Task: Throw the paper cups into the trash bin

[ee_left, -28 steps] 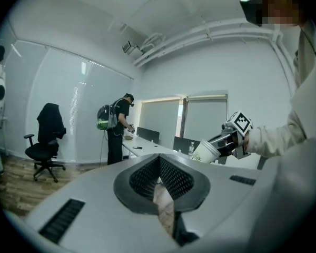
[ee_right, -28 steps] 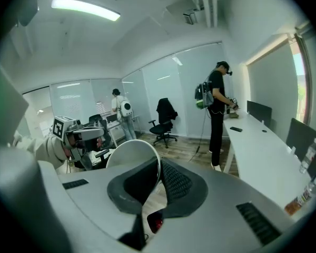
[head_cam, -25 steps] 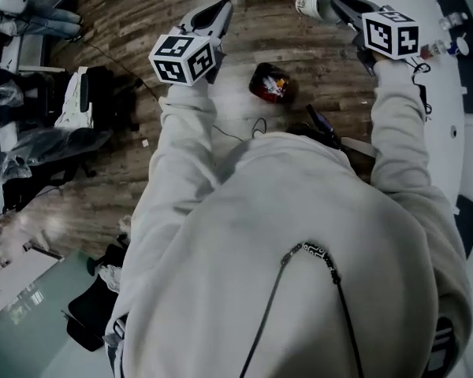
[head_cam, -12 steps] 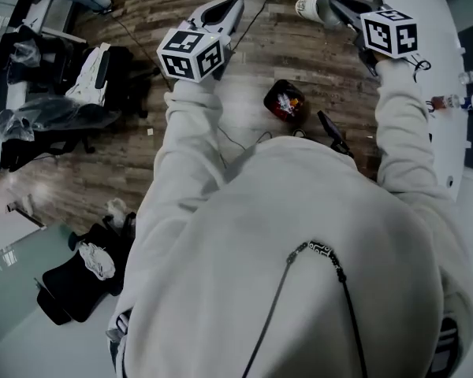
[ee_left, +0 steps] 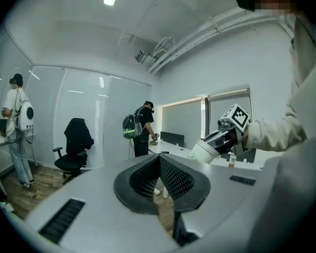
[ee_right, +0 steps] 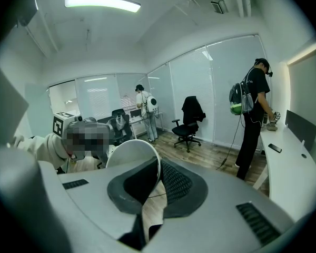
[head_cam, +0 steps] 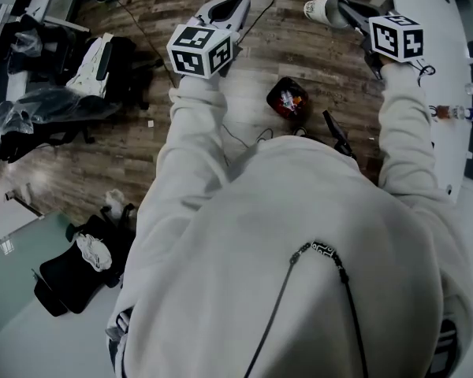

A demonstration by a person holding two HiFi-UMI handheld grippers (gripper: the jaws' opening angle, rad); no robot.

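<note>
Wood floor (head_cam: 142, 144), largely hidden by sweatshirt (head_cam: 299, 250), right gripper (head_cam: 341, 6) pinching paper cup (head_cam: 317, 9)

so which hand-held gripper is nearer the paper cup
Right. The right hand-held gripper grips the paper cup by its rim; the left hand-held gripper is apart from it, off to its left.

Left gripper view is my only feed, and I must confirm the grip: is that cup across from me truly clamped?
Observer: Yes; the right gripper view shows the right gripper pinching the paper cup by its wall, one finger inside its mouth.
Operator: Where is the bin?
Observer: In the head view, a small dark bin sits on the floor; the cup is not over it.
Operator: Is it empty?
Observer: No, some litter shows inside.
</note>
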